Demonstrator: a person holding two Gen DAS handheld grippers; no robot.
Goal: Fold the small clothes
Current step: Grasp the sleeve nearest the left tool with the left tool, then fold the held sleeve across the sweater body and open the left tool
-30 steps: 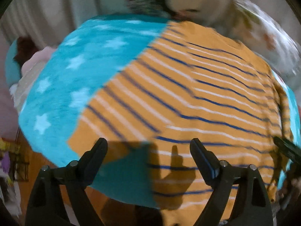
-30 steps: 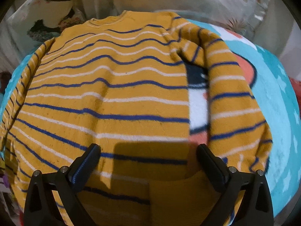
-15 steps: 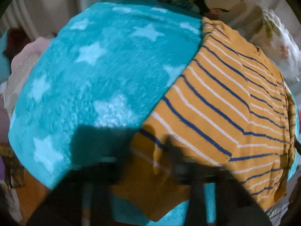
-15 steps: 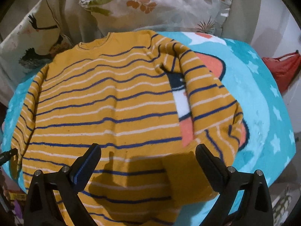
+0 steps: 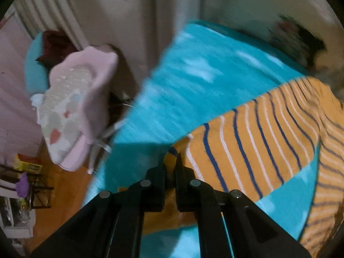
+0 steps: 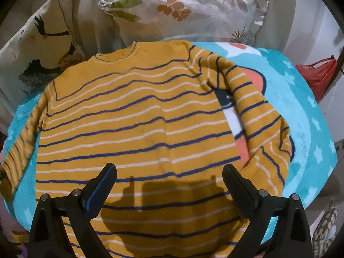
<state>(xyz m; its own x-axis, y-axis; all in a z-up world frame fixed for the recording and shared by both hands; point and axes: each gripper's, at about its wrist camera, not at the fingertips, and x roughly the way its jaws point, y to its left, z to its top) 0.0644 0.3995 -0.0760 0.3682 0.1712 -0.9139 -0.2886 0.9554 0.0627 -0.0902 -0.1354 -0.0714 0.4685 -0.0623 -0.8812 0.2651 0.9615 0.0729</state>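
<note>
A mustard sweater (image 6: pixel 137 124) with blue and white stripes lies flat, neck away from me, on a turquoise star blanket (image 6: pixel 301 118). Its right sleeve (image 6: pixel 264 129) is bent down along the body. In the left wrist view the other sleeve (image 5: pixel 247 146) stretches from the body to my left gripper (image 5: pixel 171 165), which is shut on the sleeve's end at the blanket's (image 5: pixel 193 86) left side. My right gripper (image 6: pixel 169 172) hangs open above the sweater's lower part, nothing between its fingers.
Two patterned pillows (image 6: pixel 185 10) (image 6: pixel 40 49) lean behind the blanket. A red bag (image 6: pixel 318 75) sits at the right. To the left of the bed stand a pink cloud-shaped cushion (image 5: pixel 73 107), a curtain, and clutter on a wooden floor (image 5: pixel 64 193).
My left gripper closed on the sleeve's end and swung to the left with it. My right gripper drew back and up, so more of the sweater shows.
</note>
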